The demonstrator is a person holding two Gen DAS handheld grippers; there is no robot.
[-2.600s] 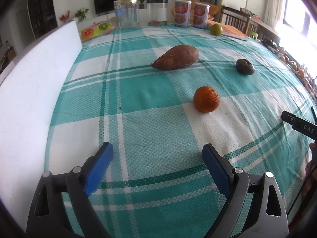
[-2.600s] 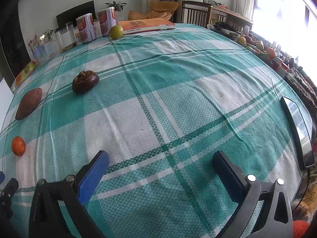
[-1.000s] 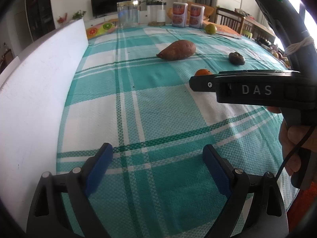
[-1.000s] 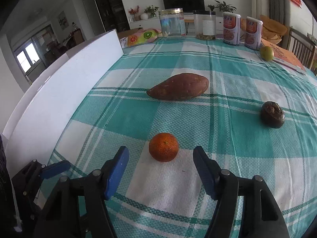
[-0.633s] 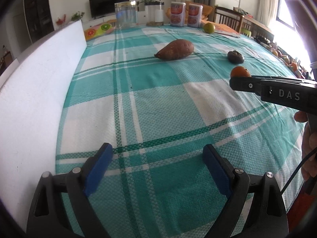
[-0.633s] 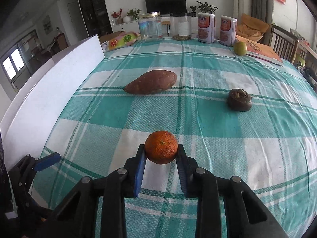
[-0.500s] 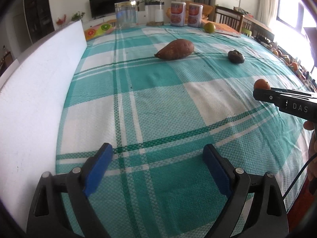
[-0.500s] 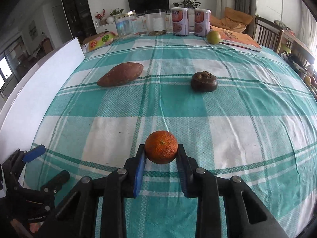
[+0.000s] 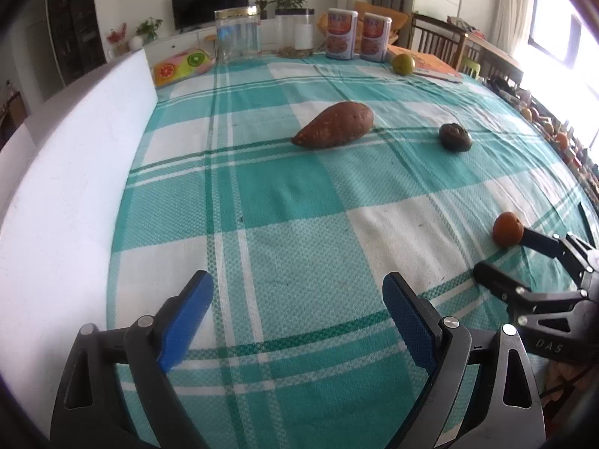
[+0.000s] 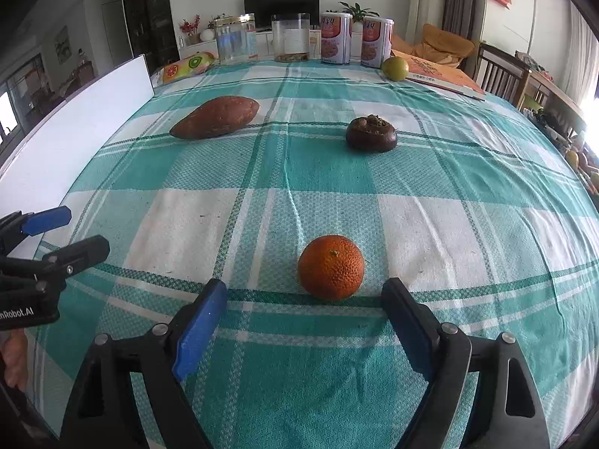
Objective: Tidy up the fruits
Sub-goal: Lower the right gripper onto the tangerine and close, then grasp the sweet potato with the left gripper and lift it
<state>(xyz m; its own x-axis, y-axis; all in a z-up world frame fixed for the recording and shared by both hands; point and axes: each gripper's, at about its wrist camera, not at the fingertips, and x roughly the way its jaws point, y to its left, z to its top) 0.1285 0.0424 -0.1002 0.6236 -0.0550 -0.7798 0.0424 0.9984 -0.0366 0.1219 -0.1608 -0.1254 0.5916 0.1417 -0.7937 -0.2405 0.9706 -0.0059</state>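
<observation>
Two gaping grippers, left (image 9: 295, 307) marked "nRobot.AI" and right (image 10: 303, 318) marked "DAS", hold nothing. Just beyond the right one's fingertips, an orange (image 10: 331, 272) rests on the teal plaid tablecloth (image 10: 325, 172), untouched.

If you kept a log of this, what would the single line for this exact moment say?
right gripper: open, behind orange | orange: resting on tablecloth, free | left gripper: open, empty | sweet potato, mangosteen: untouched
</observation>
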